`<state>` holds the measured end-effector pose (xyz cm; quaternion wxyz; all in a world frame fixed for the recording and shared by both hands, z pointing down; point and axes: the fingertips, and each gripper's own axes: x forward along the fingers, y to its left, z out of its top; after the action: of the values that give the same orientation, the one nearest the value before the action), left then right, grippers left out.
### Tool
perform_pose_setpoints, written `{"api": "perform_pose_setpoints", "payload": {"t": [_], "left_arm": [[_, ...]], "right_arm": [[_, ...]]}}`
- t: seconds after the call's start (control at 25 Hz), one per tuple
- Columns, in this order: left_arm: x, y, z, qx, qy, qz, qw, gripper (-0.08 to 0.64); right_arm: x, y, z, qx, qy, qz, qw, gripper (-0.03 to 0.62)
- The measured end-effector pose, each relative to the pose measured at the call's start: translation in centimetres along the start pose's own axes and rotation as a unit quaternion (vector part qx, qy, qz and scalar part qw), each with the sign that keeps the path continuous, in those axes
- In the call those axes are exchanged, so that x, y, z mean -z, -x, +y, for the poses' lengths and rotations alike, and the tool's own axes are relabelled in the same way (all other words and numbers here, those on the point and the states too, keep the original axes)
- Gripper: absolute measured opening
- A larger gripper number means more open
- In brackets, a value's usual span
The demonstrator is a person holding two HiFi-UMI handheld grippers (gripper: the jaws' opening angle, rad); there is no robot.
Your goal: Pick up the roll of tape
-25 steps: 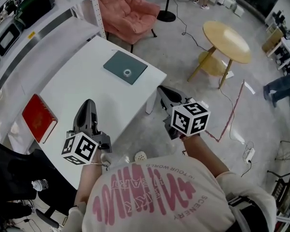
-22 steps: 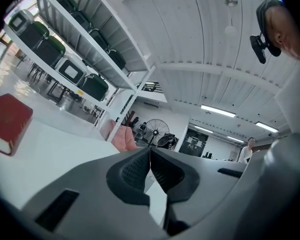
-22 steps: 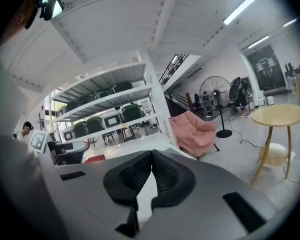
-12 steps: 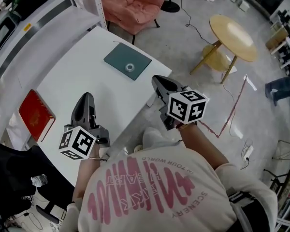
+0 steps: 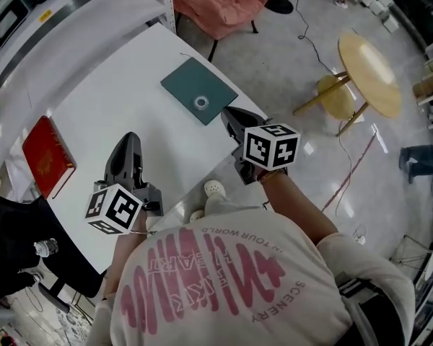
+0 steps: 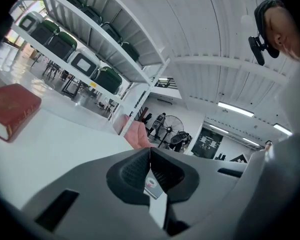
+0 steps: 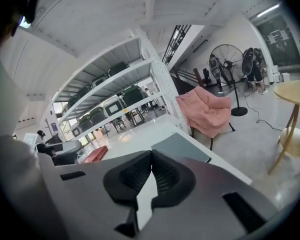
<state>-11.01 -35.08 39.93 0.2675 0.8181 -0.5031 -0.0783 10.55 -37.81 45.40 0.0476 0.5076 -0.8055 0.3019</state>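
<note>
The roll of tape [image 5: 201, 103], a small pale ring, lies on a teal mat [image 5: 189, 83] at the far right of the white table [image 5: 108, 114]. My right gripper [image 5: 226, 112] hovers at the table's right edge, just short of the mat, jaws shut and empty. My left gripper [image 5: 130, 138] is over the table's near side, well left of the tape, jaws also shut with nothing held. In the right gripper view the mat [image 7: 184, 147] lies just beyond the shut jaws [image 7: 151, 157]; the tape does not show there. The left gripper view has its jaws [image 6: 150, 152] pressed together.
A red book [image 5: 47, 156] lies near the table's left edge, and the left gripper view shows the red book [image 6: 10, 109] too. White shelving [image 5: 36, 16] runs behind the table. A pink armchair [image 5: 220, 2] and a round wooden side table [image 5: 370, 71] stand on the floor beyond, with cables nearby.
Both grippers have moved forward over the table and a little lower. The right one has gone from beside the table's corner to its edge near the mat. Both jaws stay shut.
</note>
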Motion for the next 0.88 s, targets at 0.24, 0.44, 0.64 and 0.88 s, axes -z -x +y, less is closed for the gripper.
{"api": "perform_pose_setpoints", "payload": {"t": [0.24,0.44,0.64,0.88], "left_arm": [[-0.5,-1.5,2.7,-0.052,0.015,-0.007,0.9985,0.025],[-1.0,-1.8,4.5,-0.086,0.019,-0.017,0.9960,0.025],[-1.2,-2.1,5.7,-0.108,0.021,-0.020,0.9937,0.025],[-0.9,-2.3,6.2,-0.119,0.028,-0.020,0.9923,0.025]], "right_arm": [[-0.3,-5.0,-1.8,-0.022,-0.002,0.038,0.999,0.015],[0.1,-8.2,-3.5,-0.020,0.001,0.071,0.997,0.015],[0.7,-10.5,-4.4,-0.023,0.019,0.098,0.995,0.015],[1.6,-12.3,-4.7,-0.036,0.046,0.123,0.991,0.143]]}}
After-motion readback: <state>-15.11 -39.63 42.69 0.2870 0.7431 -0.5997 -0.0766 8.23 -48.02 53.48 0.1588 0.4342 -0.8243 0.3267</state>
